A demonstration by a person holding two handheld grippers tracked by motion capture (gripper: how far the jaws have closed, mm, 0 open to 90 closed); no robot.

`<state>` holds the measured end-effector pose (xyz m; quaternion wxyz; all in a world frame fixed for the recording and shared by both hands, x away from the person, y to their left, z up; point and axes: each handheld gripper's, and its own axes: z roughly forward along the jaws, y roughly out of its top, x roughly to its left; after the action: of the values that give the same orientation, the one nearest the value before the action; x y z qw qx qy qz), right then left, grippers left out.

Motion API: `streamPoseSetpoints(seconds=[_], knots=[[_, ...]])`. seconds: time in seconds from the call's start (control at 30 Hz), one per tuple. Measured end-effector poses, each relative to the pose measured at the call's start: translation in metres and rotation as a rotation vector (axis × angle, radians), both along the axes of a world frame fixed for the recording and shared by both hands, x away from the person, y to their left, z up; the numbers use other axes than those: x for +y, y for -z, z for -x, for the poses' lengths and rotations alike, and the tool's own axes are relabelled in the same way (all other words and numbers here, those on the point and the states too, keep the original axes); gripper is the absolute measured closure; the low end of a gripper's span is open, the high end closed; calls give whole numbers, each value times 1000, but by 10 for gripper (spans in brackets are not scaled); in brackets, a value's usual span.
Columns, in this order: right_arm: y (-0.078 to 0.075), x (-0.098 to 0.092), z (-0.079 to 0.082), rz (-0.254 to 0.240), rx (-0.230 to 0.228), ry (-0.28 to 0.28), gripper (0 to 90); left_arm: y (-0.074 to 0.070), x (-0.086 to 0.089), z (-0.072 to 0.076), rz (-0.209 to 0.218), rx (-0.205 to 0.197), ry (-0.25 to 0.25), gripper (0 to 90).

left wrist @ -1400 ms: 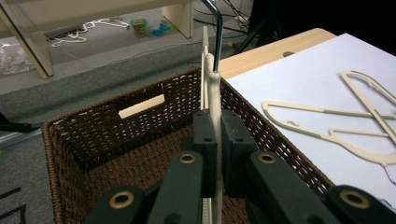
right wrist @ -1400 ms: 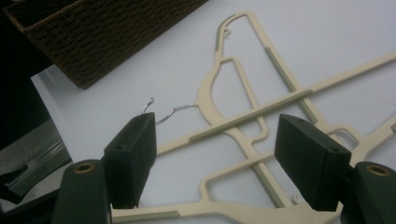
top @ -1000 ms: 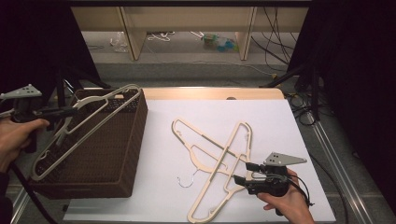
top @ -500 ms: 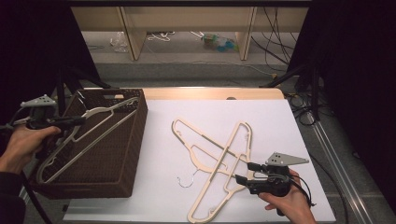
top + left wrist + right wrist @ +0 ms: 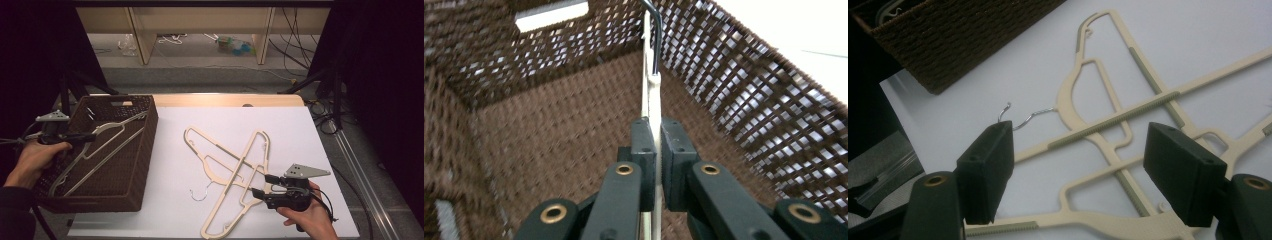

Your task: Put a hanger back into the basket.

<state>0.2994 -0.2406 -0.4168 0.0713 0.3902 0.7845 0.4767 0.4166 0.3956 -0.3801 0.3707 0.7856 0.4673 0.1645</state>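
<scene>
Left hand-held gripper point(image 5: 82, 136) clamping hanger point(image 5: 100, 150) inside basket point(image 5: 142, 165)

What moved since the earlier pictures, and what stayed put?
The left gripper, shut on a hanger, came toward the table and lowered it from above the basket down into it. The right gripper kept still, jaws open over the two crossed hangers on the white table. Those hangers and the basket did not shift.

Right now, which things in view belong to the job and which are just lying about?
In the job:
- held hanger, clamped in left gripper
- wicker basket
- two crossed hangers under open right gripper

Lying about:
- floor clutter
- cables
</scene>
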Motion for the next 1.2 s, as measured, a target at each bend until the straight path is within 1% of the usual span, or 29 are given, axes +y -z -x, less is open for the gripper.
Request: streamPoseSetpoints(seconds=[0.03,0.07,0.13,0.27,0.33,0.37,0.4,0.43,0.47,0.53,0.57,0.6,0.63,0.67,0.7,0.73,0.77,0.8,0.83,0.9,0.93,0.97,1.0,1.03,1.07,1.1,1.13,1.17,1.2], knots=[[0,0,0,-4,0,-2,294,2,1,0,-15,8,-3,856],[1,0,-1,-9,-2,-3,294,2,4,-1,-59,23,16,853],[1,0,-1,-11,-3,-6,294,6,5,-1,-74,34,9,849],[2,1,0,-13,-5,-6,294,7,7,0,-73,33,-10,840],[2,1,0,-13,10,-9,294,7,7,-1,-97,37,-25,834],[2,1,0,4,4,-4,294,8,6,-1,-100,38,-38,831],[2,1,0,-1,4,-6,294,9,6,-2,-106,33,-46,827],[2,1,0,-2,2,-8,294,11,6,-3,-104,10,-68,822],[2,2,0,0,5,-8,294,10,6,-3,-116,32,-76,817],[3,3,0,-5,10,-10,294,10,7,-4,-121,38,-85,809],[2,2,0,19,24,-8,294,12,6,-5,-132,36,-118,802],[3,2,0,22,14,-2,294,13,5,-6,-139,32,-136,796],[5,3,-1,-6,7,-12,294,14,5,-6,-146,39,-144,791],[5,3,-1,-12,18,-14,294,14,5,-6,-151,46,-154,772],[5,2,-1,-8,8,-12,294,15,4,-6,-153,47,-165,739],[5,2,-1,-18,23,-16,294,15,4,-6,-153,47,-165,721],[5,2,-1,-15,22,-10,294,14,4,-4,-156,44,-177,708],[5,1,-2,-10,8,-6,294,13,3,-3,-167,45,-186,679],[5,1,-2,-11,8,-6,294,11,3,-1,-174,39,-200,642],[5,1,-2,-10,7,-5,293,7,4,2,-158,31,-222,573],[4,1,-2,-10,7,-5,293,4,4,4,-137,19,-227,559],[4,0,-2,-11,5,-4,293,1,3,8,-137,13,-230,537],[3,0,-1,-5,14,2,293,-3,2,10,-143,0,-229,514],[3,0,-1,-18,12,0,293,-6,0,14,-139,-10,-226,489],[2,-2,-1,-4,4,5,293,-10,-2,17,-128,-23,-225,474],[2,-2,-1,-17,8,5,293,-15,-4,22,-126,-44,-218,469],[1,-3,-2,-15,-6,9,293,-20,-7,26,-129,-62,-204,456],[1,-3,-1,-21,7,10,293,-25,-11,31,-121,-74,-198,440],[1,-4,-2,-22,8,11,293,-29,-16,37,-113,-83,-199,422]])
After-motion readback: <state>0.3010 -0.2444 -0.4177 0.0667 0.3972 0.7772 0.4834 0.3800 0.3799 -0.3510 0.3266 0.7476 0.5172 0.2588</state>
